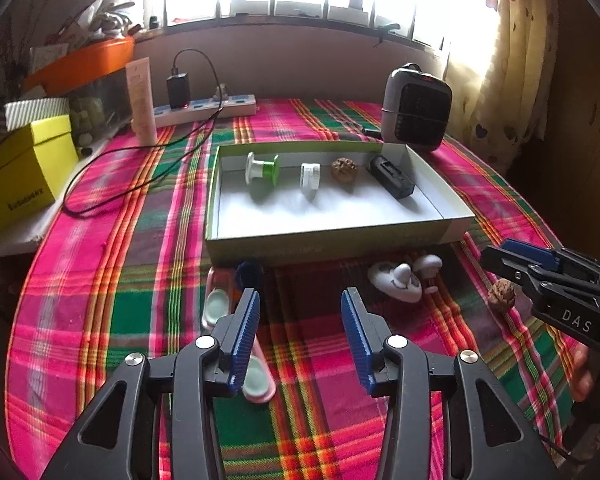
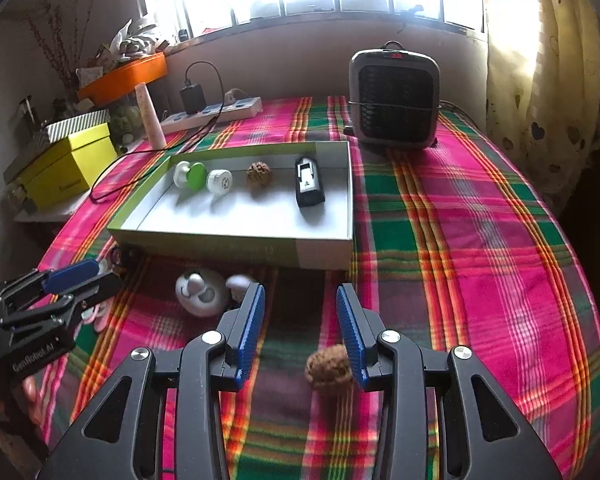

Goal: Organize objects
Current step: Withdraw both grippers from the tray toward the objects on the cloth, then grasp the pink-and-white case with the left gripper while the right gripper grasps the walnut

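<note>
The right gripper (image 2: 300, 328) has its fingers wide, the brown wrinkled walnut (image 2: 328, 368) lying between them against the right finger, placed for a pinch. The left gripper (image 1: 300, 330), equally wide and empty, hovers beside pink contact-lens cases (image 1: 256, 384). Ahead, the shallow green-edged cardboard box (image 2: 324, 258) at the tabletop's middle holds items lined along its far wall, probably the walnut's destination.

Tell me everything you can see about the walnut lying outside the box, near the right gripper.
The loose walnut is a small, round, brown nut with a rough, deeply wrinkled shell, whole and unopened as far as shows. It rests on the plaid tablecloth, in front of the box and outside it. It sits between the open fingers of the right gripper, against or right beside the right-hand finger, not clamped. A similar walnut lies inside the box.
</note>
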Available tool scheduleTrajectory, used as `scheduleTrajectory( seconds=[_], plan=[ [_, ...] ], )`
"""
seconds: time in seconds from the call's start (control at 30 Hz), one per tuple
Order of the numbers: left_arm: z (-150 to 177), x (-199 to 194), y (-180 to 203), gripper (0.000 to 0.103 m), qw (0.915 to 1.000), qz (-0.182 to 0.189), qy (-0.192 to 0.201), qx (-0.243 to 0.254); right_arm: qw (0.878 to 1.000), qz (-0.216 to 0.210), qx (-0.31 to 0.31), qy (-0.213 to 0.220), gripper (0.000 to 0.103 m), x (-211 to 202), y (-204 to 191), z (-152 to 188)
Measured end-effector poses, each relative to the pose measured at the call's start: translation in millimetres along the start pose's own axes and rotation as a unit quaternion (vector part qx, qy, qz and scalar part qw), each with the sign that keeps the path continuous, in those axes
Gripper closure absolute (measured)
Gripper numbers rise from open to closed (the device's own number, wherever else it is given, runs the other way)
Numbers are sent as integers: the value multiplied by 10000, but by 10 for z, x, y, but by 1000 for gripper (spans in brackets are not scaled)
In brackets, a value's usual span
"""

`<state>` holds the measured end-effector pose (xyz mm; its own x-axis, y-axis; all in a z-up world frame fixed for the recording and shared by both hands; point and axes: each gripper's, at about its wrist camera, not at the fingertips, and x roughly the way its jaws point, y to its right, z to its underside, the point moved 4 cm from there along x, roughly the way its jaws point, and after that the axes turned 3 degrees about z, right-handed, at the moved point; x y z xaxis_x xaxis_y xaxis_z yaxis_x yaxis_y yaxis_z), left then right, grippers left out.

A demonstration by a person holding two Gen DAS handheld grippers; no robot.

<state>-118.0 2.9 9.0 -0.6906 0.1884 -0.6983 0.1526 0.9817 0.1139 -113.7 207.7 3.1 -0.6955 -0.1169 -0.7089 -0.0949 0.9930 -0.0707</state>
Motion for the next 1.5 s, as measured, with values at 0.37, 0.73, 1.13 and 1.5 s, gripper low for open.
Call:
scheduleTrajectory(
  seconds=[0.37, 0.73, 1.13, 1.5],
  plan=[
    [168, -23, -169, 60, 9996, -4, -65, -272, 10000, 33, -76, -2, 55, -91, 30, 189],
    [270, -25, -242, 59, 9993, 77, -125, -344, 9998, 125, -78, -97, 55, -44, 42, 307],
    [339, 7, -308, 58, 9990, 129, -245, -364, 9990, 212, -48, -401, 55, 105, 94, 313],
    [289, 121, -323, 58, 9987, -40, -323, -386, 9984, 300, -82, -476, 55, 145, 106, 301]
  ],
)
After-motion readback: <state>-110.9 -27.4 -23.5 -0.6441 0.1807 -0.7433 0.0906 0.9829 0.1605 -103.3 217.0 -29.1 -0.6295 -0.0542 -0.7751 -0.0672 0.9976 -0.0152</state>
